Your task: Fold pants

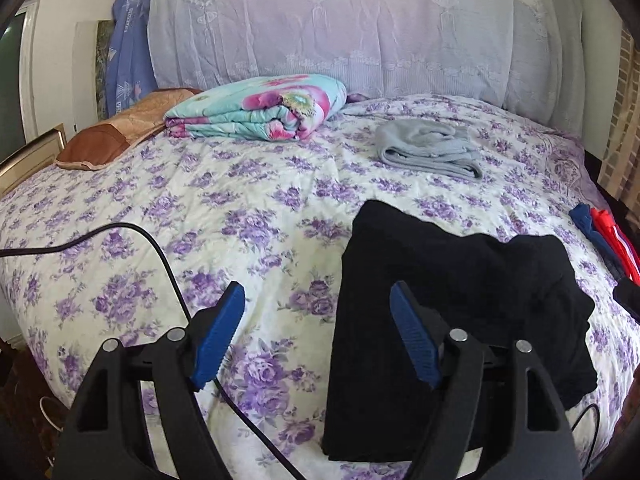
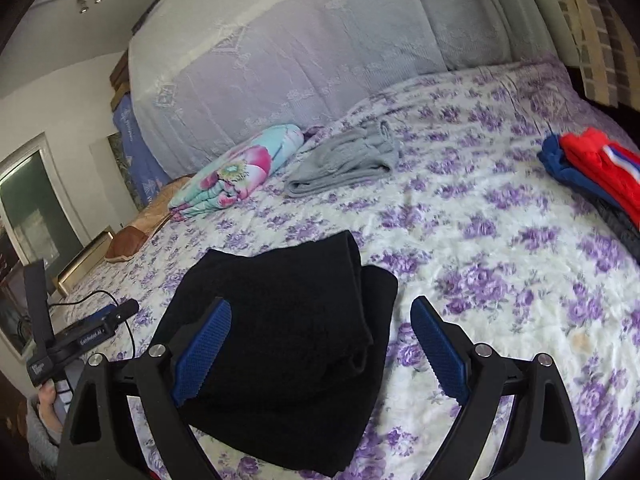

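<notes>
- The bed (image 1: 248, 184), covered with a sheet of purple flowers, carries everything; the folded parcel should lie on a flat part of it, so the person would do well to smooth the sheet only if a wrinkle lifts the cloth
- The black pants (image 2: 288, 344) lie near the front edge of the bed, already folded into a thick packet of several layers; the upper layer sits a little askew on the lower one, and in the left wrist view one corner spreads out to the right side
- Judging from this, the folding looks nearly finished, and the step in hand is to release and to tidy: press the top layer flat, bring the loose corner over the packet, and line up the edges
- The gray garment (image 1: 432, 150) is folded further back, well apart; the red and blue clothes (image 2: 592, 168) wait at the right edge of the bed
- The black cable (image 1: 160, 256) crosses the sheet at the left; it should stay away from the pants
- The left hand-held gripper (image 1: 318, 300) is released and empty, one finger over the sheet and one over the pants
- The right hand-held gripper (image 2: 322, 316) is also spread wide, with nothing pinched; the pants lie under it and whether a finger touches them cannot be told
</notes>
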Tool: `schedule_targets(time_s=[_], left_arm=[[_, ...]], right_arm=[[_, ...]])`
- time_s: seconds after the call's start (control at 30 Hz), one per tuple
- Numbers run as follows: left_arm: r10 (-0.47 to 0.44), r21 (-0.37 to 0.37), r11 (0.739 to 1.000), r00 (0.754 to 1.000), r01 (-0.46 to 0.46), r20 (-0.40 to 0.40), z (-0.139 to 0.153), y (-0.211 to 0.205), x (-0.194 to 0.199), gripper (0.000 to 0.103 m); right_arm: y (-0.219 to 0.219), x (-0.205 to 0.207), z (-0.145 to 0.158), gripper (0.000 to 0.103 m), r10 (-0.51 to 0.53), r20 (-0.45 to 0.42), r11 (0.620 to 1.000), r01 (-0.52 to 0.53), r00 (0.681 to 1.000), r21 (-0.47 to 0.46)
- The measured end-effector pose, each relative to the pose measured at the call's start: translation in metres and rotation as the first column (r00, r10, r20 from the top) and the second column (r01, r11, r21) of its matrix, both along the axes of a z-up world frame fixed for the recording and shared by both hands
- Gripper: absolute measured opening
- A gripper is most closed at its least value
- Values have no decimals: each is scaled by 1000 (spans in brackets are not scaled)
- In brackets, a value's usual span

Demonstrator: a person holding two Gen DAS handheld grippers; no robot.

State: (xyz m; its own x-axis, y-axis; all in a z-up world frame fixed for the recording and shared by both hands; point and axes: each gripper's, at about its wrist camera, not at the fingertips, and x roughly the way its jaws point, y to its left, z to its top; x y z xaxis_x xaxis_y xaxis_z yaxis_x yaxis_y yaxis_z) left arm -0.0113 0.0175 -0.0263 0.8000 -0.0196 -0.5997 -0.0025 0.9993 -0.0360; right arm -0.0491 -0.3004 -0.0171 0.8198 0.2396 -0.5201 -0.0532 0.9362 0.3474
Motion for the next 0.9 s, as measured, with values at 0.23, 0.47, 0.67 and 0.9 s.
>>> schedule_targets(time_s=[0.23,0.47,0.67,0.9], left_arm=[[-46,0,999,997,46,-66,-31,-9,17,73],[-40,-18,999,995,39,-90,-40,-4,25,80],[-57,-16,998,996,56,-75,-32,-7,21,80],[-57,35,998,994,60,-90,-40,-13,20,82]], right_arm=[[11,14,-33,65,33,-101,998,-28,994,54],[18,14,-36,36,31,-80,998,-35,996,-57],[16,-10,-12,13,50,-62,993,-56,997,-103],[-7,-10,-42,57,0,-149,1000,1,989,9]])
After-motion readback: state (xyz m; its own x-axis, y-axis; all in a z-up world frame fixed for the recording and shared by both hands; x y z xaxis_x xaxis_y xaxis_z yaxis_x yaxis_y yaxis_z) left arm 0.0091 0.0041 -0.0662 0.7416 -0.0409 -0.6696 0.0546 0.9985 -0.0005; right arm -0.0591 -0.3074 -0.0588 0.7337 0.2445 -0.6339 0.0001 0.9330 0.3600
